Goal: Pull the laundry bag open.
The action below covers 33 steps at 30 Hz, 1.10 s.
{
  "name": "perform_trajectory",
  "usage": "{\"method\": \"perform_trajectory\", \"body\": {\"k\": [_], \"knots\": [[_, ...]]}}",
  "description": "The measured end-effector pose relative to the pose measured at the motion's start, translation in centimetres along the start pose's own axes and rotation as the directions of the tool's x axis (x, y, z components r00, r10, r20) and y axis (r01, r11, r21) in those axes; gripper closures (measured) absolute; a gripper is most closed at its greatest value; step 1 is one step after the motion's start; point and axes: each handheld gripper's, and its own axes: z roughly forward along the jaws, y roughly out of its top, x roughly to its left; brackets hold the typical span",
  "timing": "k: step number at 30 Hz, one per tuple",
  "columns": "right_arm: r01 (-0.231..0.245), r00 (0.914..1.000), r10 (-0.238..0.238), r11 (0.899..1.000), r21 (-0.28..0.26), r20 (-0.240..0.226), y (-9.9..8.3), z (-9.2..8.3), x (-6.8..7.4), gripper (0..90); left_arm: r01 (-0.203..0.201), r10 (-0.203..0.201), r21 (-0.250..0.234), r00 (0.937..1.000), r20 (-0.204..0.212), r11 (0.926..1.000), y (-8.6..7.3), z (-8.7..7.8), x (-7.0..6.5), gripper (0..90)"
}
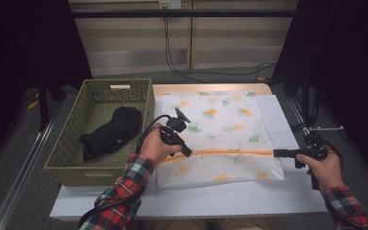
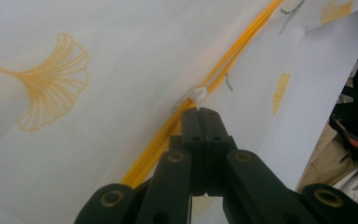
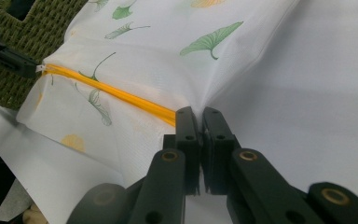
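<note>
A white cloth bag [image 1: 220, 122] printed with ginkgo leaves lies flat on the table, and an orange zipper [image 1: 230, 153] runs across its near part. My left gripper [image 1: 188, 152] is at the zipper's left end, shut on the small white zipper pull [image 2: 198, 94], which sticks out just past the tips of the left gripper [image 2: 200, 111]. My right gripper [image 1: 275, 153] is shut on the bag's cloth at the zipper's right end. In the right gripper view, the jaws of the right gripper [image 3: 196, 112] pinch the fabric where the orange zipper [image 3: 112, 91] stops. The bag [image 3: 242, 84] puckers there.
A green woven basket [image 1: 72, 129] stands left of the bag and touches its edge. A black garment [image 1: 110, 132] lies inside it. A white sheet [image 1: 220, 196] covers the table under the bag. The table's front edge is close to both hands.
</note>
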Motion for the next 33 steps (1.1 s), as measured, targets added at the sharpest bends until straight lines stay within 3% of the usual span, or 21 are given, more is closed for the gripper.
{"method": "perform_trajectory", "body": {"k": [7, 10, 11, 13, 16, 27, 33], "knots": [[-0.005, 1.0, 0.005, 1.0, 0.003, 0.0, 0.0, 0.0, -0.1, 87.2, 0.003, -0.003, -0.013, 1.0, 0.006, 0.9999, -0.1, -0.3, -0.1, 90.0], [-0.002, 1.0, 0.002, 1.0, 0.001, -0.001, 0.0, 0.0, -0.1, 87.2, 0.001, -0.001, -0.007, 1.0, 0.003, 1.0, -0.1, -0.4, -0.2, 90.0], [0.0, 1.0, 0.0, 1.0, 0.0, -0.002, 0.0, 0.0, -0.1, 87.2, -0.015, 0.015, 0.017, 0.9999, -0.004, 0.9997, -0.1, -0.5, -0.1, 90.0], [0.002, 1.0, -0.002, 1.0, -0.002, -0.002, 0.0, 0.0, -0.1, 87.2, 0.001, -0.001, 0.002, 1.0, -0.003, 1.0, -0.2, -0.4, -0.2, 90.0], [-0.003, 1.0, 0.003, 1.0, -0.004, 0.0, 0.0, -0.1, -0.2, 87.2, -0.014, 0.014, 0.019, 0.9999, -0.007, 0.9997, -0.2, -0.6, -0.1, 90.0], [-0.007, 1.0, 0.007, 1.0, -0.002, -0.001, 0.0, -0.2, -0.4, 87.3, 0.005, -0.005, 0.013, 1.0, -0.005, 0.9999, -0.3, -1.1, 0.0, 90.0], [-0.009, 0.9999, 0.009, 1.0, -0.001, 0.007, 0.0, -0.2, -0.5, 87.2, -0.009, 0.009, 0.025, 0.9999, -0.014, 0.9996, -0.4, -1.3, 0.2, 90.0]]}}
